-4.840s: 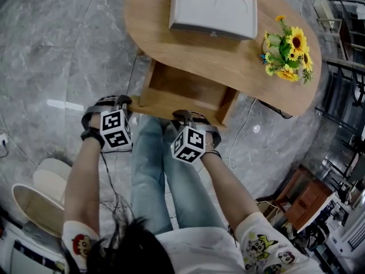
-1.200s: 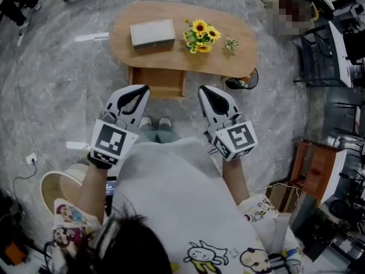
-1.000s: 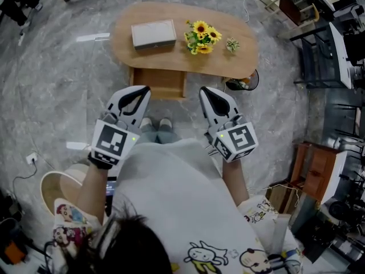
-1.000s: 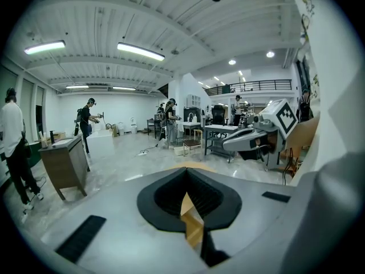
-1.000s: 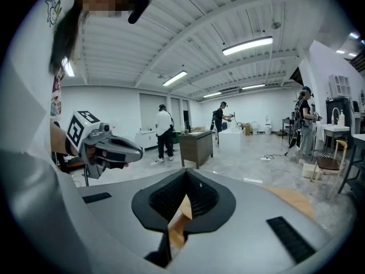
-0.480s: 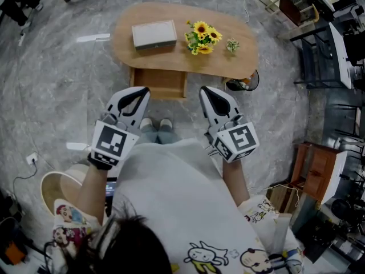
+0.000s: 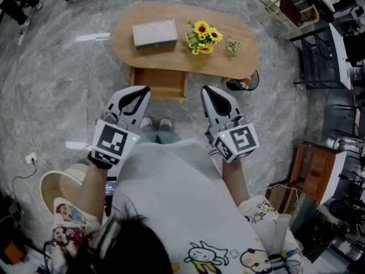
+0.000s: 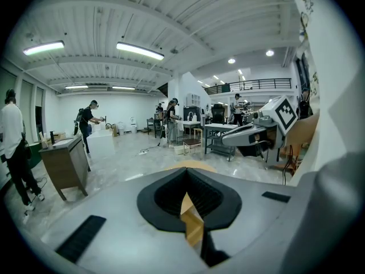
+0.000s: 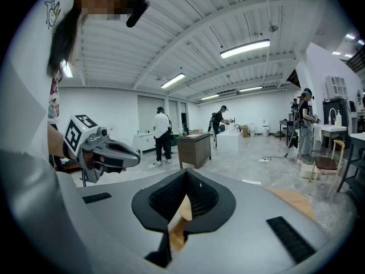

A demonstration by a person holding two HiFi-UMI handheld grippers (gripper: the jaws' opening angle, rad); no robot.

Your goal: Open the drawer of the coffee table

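Note:
The oval wooden coffee table (image 7: 239,61) lies far below in the head view. Its drawer (image 7: 158,83) stands pulled out from the near side, and its inside looks empty. I hold both grippers at chest height, well apart from the table. The left gripper (image 7: 142,89) is shut with nothing in it, and the right gripper (image 7: 206,89) is the same. In the left gripper view the jaws of the left gripper (image 8: 185,173) meet at the tip, and the right gripper (image 8: 256,133) shows beside them. In the right gripper view the right gripper (image 9: 185,173) is equally shut, with the left gripper (image 9: 100,150) in view.
On the table top sit a grey box (image 7: 154,34), a sunflower bunch (image 7: 201,36) and a small plant (image 7: 231,44). Black racks (image 7: 322,44) stand to the right. A white round object (image 7: 57,190) lies at lower left. People (image 9: 162,127) work around a cabinet (image 9: 195,147) in the hall.
Since the earliest frame the person has risen and backed away from the open drawer, lifting both grippers off its front. Over the last second nothing has visibly moved.

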